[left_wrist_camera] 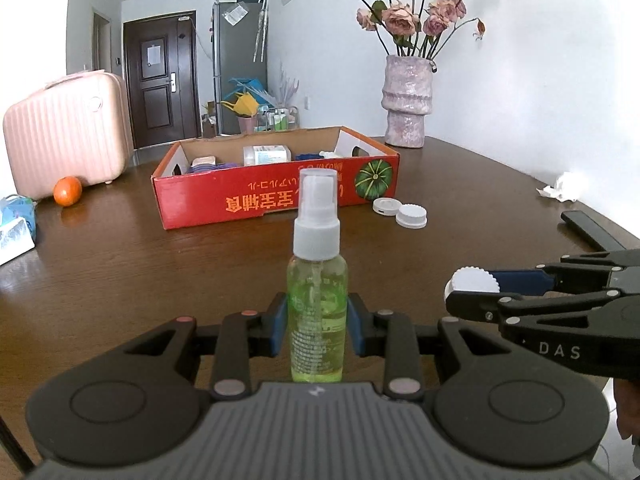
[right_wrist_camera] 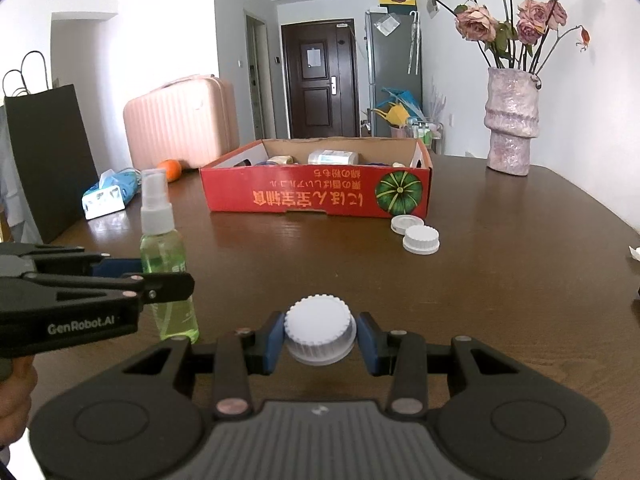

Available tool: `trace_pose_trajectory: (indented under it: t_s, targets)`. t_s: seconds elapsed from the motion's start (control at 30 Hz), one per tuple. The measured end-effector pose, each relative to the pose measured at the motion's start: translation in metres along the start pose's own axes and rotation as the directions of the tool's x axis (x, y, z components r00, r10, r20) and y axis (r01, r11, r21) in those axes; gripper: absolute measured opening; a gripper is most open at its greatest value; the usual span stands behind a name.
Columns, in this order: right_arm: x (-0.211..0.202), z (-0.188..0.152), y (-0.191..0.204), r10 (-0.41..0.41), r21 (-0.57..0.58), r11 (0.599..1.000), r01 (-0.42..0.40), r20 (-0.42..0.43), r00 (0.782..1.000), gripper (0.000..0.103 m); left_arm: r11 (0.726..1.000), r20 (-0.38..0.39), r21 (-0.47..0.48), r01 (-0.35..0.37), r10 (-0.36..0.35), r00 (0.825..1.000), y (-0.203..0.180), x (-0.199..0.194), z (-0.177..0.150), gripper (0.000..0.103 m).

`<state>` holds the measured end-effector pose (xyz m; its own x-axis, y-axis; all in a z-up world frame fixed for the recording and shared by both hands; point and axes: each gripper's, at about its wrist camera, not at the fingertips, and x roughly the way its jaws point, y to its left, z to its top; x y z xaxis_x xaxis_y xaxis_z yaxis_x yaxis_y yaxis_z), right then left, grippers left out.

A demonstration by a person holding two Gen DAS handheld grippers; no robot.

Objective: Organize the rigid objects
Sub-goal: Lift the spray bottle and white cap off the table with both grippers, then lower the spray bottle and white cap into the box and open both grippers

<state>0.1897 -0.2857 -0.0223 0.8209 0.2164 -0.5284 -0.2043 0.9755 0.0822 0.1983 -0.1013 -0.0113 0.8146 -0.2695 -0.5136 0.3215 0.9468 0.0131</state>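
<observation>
On the left, the left gripper (left_wrist_camera: 318, 326) clamps the green spray bottle (left_wrist_camera: 317, 312) upright; beside it, the right gripper (right_wrist_camera: 319, 338) pinches a white cap (right_wrist_camera: 319, 332). Ahead, the red box (right_wrist_camera: 316, 198) already holds several items; two lids (right_wrist_camera: 416, 234) wait outside

Left claw (left_wrist_camera: 318, 322) clamps green spray bottle (left_wrist_camera: 317, 280) upright; right claw (left_wrist_camera: 474, 292) grips white cap (left_wrist_camera: 474, 279) beside it

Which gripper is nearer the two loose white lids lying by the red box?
Right. The right gripper, shut on a white cap, faces the lids almost directly; the left gripper, holding the spray bottle, sits further left.
</observation>
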Motion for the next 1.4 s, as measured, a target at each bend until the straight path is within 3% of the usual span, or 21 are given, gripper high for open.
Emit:
trace_pose_trajectory:
  t_s: [0.17, 0.37, 0.67, 0.87, 1.0, 1.1, 1.17, 1.23, 1.4]
  targets:
    - [0.009, 0.005, -0.003, -0.004, 0.0, 1.0, 0.004, -0.002, 1.0, 0.039, 1.0, 0.015, 0.0, 0.007, -0.007, 1.0, 0.005, 0.008, 0.01, 0.031]
    - [0.029, 0.037, -0.017, -0.023, -0.006, 1.0, 0.023, 0.049, 0.999, 0.039, 0.999, 0.05, -0.028, 0.028, -0.027, 0.998, 0.027, 0.035, 0.051, 0.031]
    - [0.1, 0.127, -0.052, 0.009, -0.012, 1.0, -0.007, 0.117, 0.993, 0.039, 0.999, 0.098, -0.021, -0.03, 0.032, 0.995, 0.07, 0.123, 0.144, 0.031]
    - [0.181, 0.175, -0.075, 0.008, 0.021, 1.0, -0.009, 0.069, 0.998, 0.039, 0.996, 0.056, -0.072, -0.053, 0.057, 0.997, 0.093, 0.201, 0.185, 0.031]
    - [0.242, 0.195, -0.083, 0.015, 0.061, 0.998, -0.014, -0.015, 1.0, 0.039, 0.985, 0.021, -0.16, -0.064, 0.068, 0.997, 0.111, 0.254, 0.196, 0.031]
    - [0.276, 0.205, -0.078, -0.019, 0.049, 0.999, 0.021, -0.052, 0.998, 0.04, 0.982, -0.019, -0.177, -0.072, 0.069, 0.997, 0.117, 0.283, 0.196, 0.031]
    - [0.292, 0.211, -0.077, -0.018, 0.071, 0.997, 0.022, -0.061, 0.998, 0.041, 0.983, -0.028, -0.168, -0.069, 0.065, 0.997, 0.117, 0.293, 0.191, 0.032]
    - [0.302, 0.211, -0.075, -0.01, 0.078, 0.997, 0.015, -0.069, 0.998, 0.053, 0.983, -0.027, -0.169, -0.073, 0.069, 0.997, 0.116, 0.299, 0.185, 0.032]
    - [0.304, 0.21, -0.074, -0.002, 0.103, 0.995, 0.007, -0.045, 0.999, 0.054, 0.989, 0.018, -0.139, -0.057, 0.06, 0.998, 0.113, 0.291, 0.186, 0.042]
